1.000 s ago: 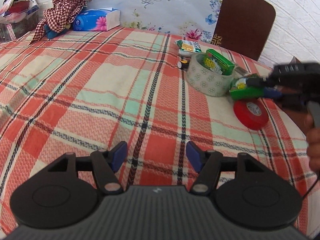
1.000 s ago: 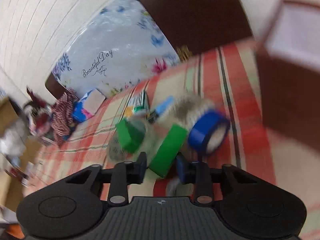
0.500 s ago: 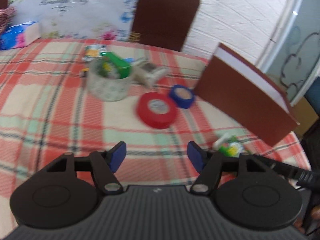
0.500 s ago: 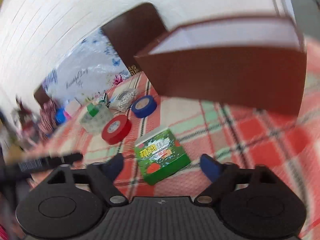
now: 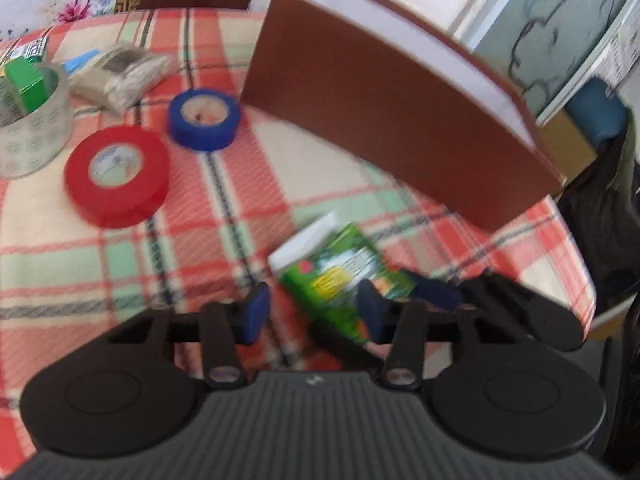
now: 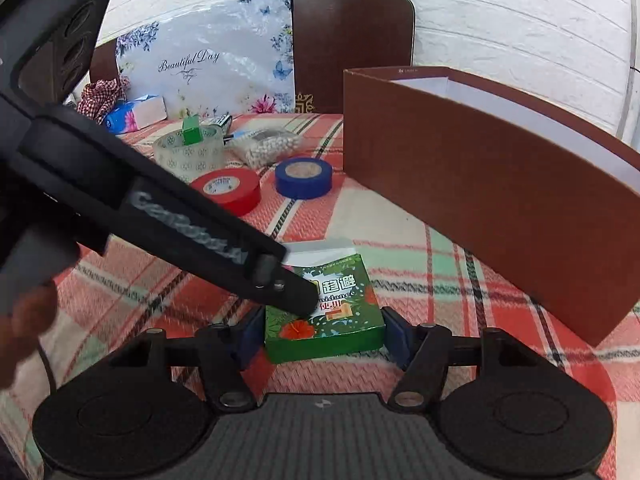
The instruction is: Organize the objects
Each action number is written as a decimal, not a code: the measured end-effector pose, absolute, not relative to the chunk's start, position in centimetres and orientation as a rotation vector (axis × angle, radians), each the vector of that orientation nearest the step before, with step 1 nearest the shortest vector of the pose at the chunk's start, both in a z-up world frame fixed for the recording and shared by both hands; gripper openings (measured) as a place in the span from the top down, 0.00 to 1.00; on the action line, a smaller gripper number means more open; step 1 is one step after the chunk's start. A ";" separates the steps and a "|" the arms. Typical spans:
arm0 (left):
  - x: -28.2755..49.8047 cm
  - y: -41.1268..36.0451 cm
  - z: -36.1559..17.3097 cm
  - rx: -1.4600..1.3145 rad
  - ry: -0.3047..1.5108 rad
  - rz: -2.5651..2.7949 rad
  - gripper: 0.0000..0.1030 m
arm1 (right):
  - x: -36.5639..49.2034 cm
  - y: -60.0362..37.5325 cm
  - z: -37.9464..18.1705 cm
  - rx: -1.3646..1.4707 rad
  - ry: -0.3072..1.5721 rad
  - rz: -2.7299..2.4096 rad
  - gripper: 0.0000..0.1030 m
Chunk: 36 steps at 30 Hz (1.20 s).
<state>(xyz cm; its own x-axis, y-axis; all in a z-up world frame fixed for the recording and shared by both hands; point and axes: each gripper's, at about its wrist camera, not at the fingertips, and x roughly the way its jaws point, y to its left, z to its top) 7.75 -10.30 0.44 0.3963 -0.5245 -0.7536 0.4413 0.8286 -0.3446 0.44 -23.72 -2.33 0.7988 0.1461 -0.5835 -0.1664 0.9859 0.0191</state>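
At the lower centre of the right wrist view, a flat green box (image 6: 325, 322) lies on the plaid tablecloth (image 6: 432, 248), just in front of the tall brown box (image 6: 480, 184) that fills the right half of the frame. The right gripper (image 6: 318, 336) straddles it; its jaws have just been closing, and the blue pads stand at the box's two side walls, seemingly touching, though a firm squeeze cannot be confirmed. The left gripper (image 5: 312, 314), seen in the right view as a dark bar slanting down from the upper left, rests its tip over the box's printed top; its jaws have also just been closing, with a corner of the box between them but not clearly pinched.

The box looks like thin printed card: light, stiff along its edges, easily dented on the broad faces, slightly glossy. Its narrow side walls seem the best hold.

Further up and left sit a red tape roll (image 6: 230, 190), a blue tape roll (image 6: 304, 178) and a clear tape roll (image 6: 188, 156).
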 end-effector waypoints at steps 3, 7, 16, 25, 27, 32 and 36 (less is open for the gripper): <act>6.9 -10.7 4.2 -0.083 0.907 -0.588 0.63 | -0.6 -24.1 -0.8 -0.014 0.492 0.163 0.42; 6.3 -12.4 9.8 -0.023 0.705 -0.624 0.62 | -0.9 -25.3 2.7 -0.026 0.260 0.105 0.42; 12.5 -19.8 11.3 0.018 0.638 -0.653 0.59 | 6.1 -30.3 3.7 0.010 0.179 -0.059 0.41; 13.2 -19.2 9.1 -0.031 0.642 -0.599 0.34 | 10.1 -35.4 1.3 0.016 0.205 -0.054 0.24; 12.4 -17.9 9.6 -0.016 0.627 -0.554 0.33 | 10.4 -35.9 1.2 -0.005 0.186 -0.082 0.24; 10.7 -11.6 9.8 -0.051 0.606 -0.458 0.33 | 10.5 -36.3 1.9 0.017 0.207 -0.182 0.36; 9.4 -4.5 7.4 -0.092 0.688 -0.307 0.33 | 2.9 -30.4 4.4 -0.009 0.022 -0.067 0.37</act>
<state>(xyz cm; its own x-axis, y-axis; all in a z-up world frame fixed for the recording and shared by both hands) 9.38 -4.50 7.43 0.7295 -0.3085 -0.6105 0.2483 0.9511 -0.1838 2.93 -30.44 4.44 0.9975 -0.0674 -0.0215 0.0672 0.9977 -0.0099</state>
